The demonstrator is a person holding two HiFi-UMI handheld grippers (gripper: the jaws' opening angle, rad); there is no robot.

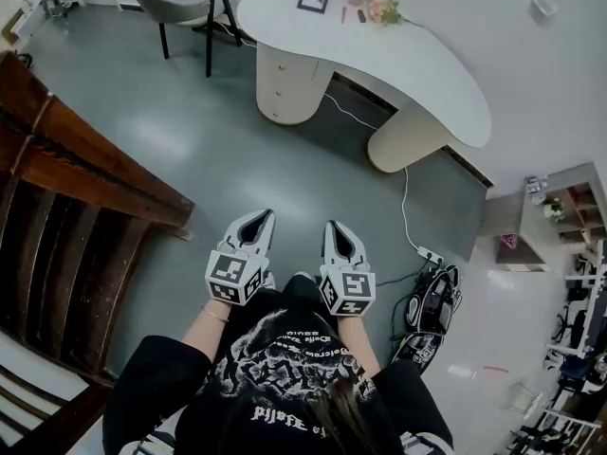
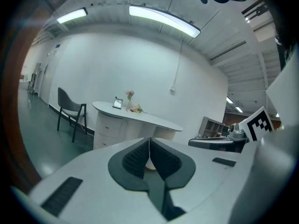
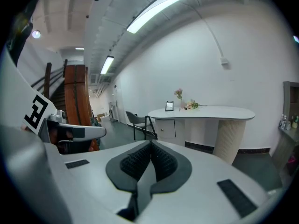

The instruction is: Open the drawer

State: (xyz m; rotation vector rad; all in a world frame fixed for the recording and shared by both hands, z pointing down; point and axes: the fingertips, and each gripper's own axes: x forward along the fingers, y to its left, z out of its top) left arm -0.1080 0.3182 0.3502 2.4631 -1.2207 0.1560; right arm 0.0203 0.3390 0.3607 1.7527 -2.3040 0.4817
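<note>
We are standing well back from the white desk (image 1: 417,64), holding the left gripper (image 1: 258,220) and the right gripper (image 1: 339,227) side by side in front of us. Each gripper view is showing its ribbed pads pressed together with nothing between them, so both tools are clenched and empty.

The drawers (image 1: 282,81) are sitting in the rounded pedestal under the desk's left end, beside the chair (image 1: 185,8), across a stretch of bare grey floor (image 1: 190,150). They are lying straight ahead of us, and no drawer is looking pulled out yet.

In the head view the pedestal is lining up closer to the left gripper. The right gripper, though, is pointing almost directly at the drawer fronts, which in the left gripper view are falling off to the left of the jaw line. Neither hand is clearly nearer. The fronts are facing roughly our way, so we are judging that the pull will run back toward us — once we are close enough and one gripper is opened for a knob.
</note>
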